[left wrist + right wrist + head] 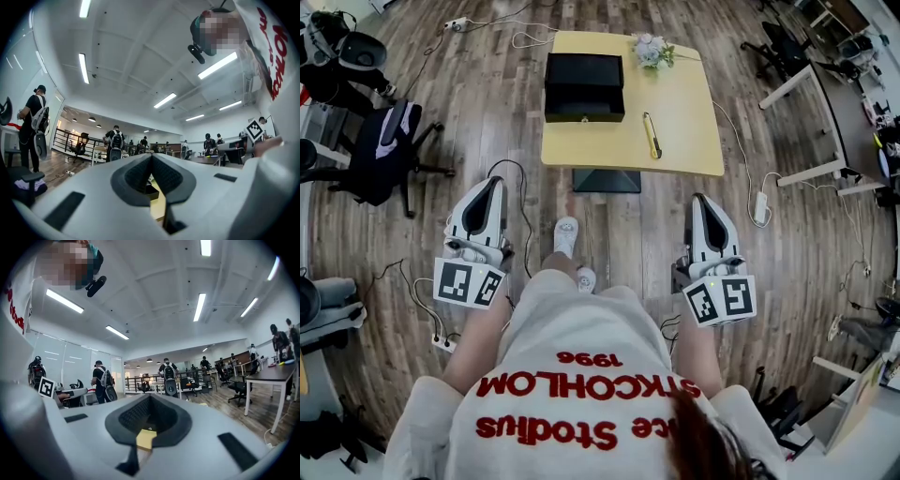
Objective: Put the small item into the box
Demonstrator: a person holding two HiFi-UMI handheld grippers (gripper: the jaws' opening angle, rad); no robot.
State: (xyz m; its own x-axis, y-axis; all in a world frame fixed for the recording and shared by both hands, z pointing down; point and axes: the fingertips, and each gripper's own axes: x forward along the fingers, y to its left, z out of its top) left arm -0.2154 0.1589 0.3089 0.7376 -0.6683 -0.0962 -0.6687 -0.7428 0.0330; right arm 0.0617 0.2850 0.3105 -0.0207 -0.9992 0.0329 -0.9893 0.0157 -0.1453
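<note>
Both the left gripper (493,182) and the right gripper (701,198) hang clenched and empty, well short of the table (686,127). I judge nothing begun: the small item (652,135) lies near the table's front edge, beside the black box (584,75). Next I'd approach and open the right jaws over it.

Bright, even office light fills your head view; shadows weak and diffuse on wood floor (487,122), faint sheen across boards. Yellow table (694,112) well exposed, no blowout. In both your gripper views ceiling strips (83,68) burn pure white (slight halo round each tube). Fisheye bends room lines hard toward edges; corners drop to black vignette. Nearest foreground sits soft, distant room reasonably sharp.
</note>
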